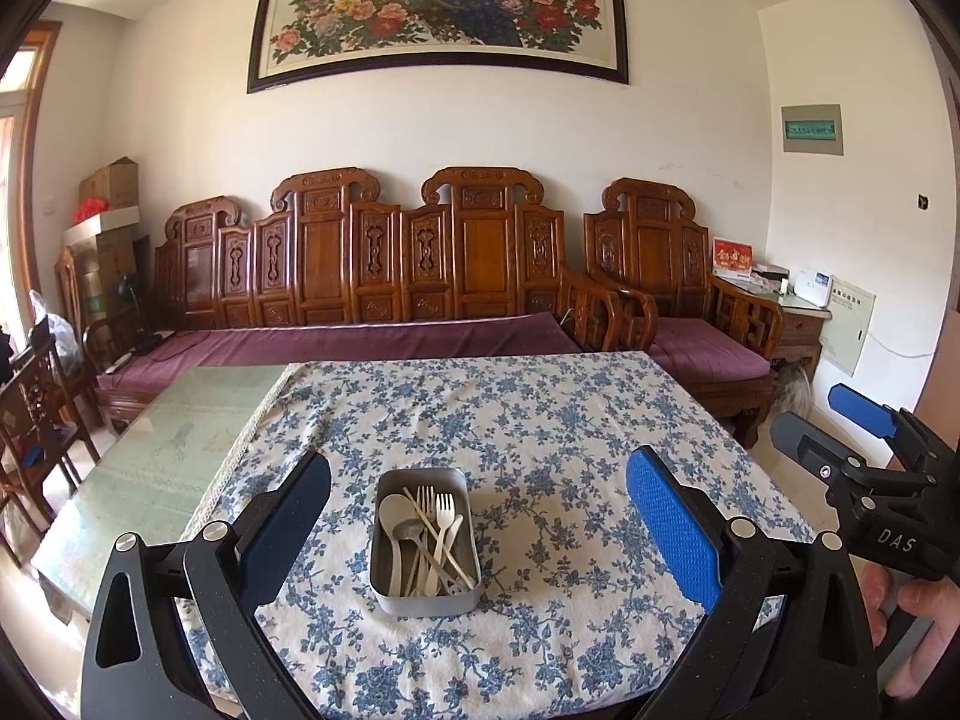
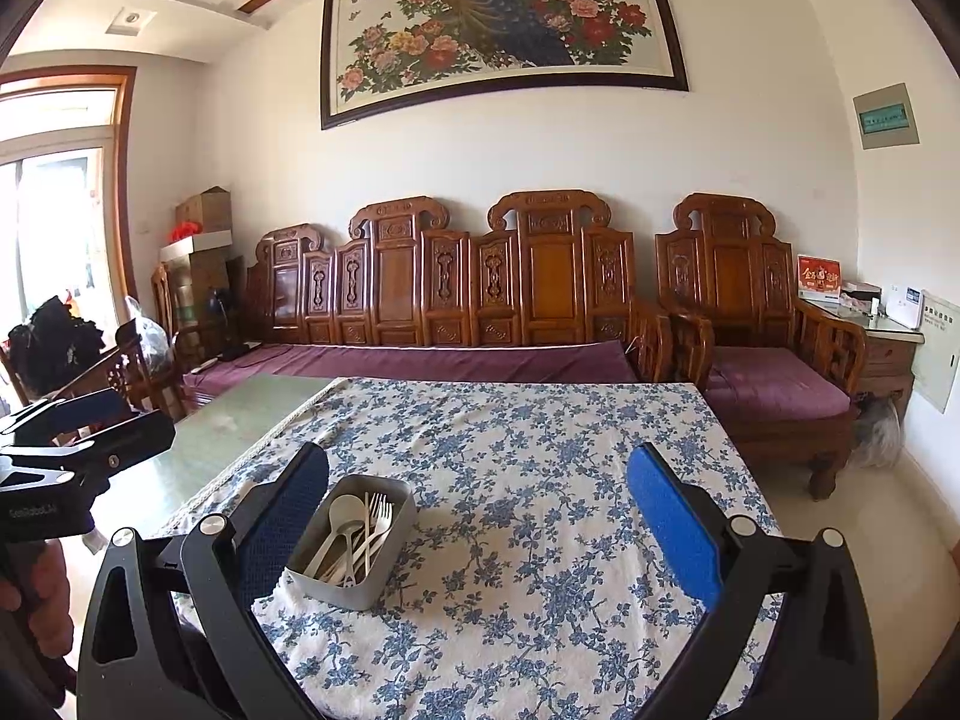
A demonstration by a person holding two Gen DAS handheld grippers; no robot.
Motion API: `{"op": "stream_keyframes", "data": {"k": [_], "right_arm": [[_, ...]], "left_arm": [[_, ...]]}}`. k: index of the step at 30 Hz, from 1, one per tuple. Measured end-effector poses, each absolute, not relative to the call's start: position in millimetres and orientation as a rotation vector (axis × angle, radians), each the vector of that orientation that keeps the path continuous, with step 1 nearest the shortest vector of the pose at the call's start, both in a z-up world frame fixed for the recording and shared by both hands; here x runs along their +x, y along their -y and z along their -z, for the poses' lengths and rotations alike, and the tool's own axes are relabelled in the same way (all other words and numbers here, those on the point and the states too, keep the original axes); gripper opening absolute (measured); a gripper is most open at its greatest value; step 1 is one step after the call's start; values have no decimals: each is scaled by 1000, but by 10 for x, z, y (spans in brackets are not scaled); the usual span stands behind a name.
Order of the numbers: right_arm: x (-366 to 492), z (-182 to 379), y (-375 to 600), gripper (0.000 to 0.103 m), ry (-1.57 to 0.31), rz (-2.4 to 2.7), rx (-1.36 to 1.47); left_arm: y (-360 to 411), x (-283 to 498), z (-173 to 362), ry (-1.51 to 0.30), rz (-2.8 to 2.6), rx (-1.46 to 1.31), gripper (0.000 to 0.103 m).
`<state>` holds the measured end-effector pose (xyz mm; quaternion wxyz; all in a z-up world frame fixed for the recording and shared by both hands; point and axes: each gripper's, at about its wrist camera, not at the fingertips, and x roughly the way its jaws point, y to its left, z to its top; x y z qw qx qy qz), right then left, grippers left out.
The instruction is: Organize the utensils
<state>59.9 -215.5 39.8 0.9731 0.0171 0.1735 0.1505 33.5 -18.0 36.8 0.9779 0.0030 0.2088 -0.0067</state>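
A grey metal tray [image 1: 384, 570] stands on the blue-flowered tablecloth [image 1: 540, 420]. It holds spoons [image 1: 393, 513], forks [image 1: 443, 507] and chopsticks, all piled together. My left gripper [image 1: 480, 516] is open and empty, held above the table with the tray between its fingers' line of sight. My right gripper [image 2: 480, 516] is open and empty too; the tray [image 2: 384, 576] lies by its left finger [image 2: 288, 516]. The right gripper also shows at the right edge of the left wrist view [image 1: 864, 438].
The table [image 1: 168, 450] has a bare green glass top left of the cloth. A carved wooden sofa [image 1: 372, 276] with purple cushions runs behind it, an armchair [image 1: 678, 294] at the right. Wooden chairs [image 1: 36, 420] stand at the left.
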Motion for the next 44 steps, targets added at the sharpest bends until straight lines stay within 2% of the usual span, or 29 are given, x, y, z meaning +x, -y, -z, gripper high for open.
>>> {"op": "stream_keyframes", "data": {"k": [44], "right_arm": [[608, -384, 2206, 100, -355, -301, 40]], "left_arm": [[183, 391, -330, -440, 1, 5, 95]]}}
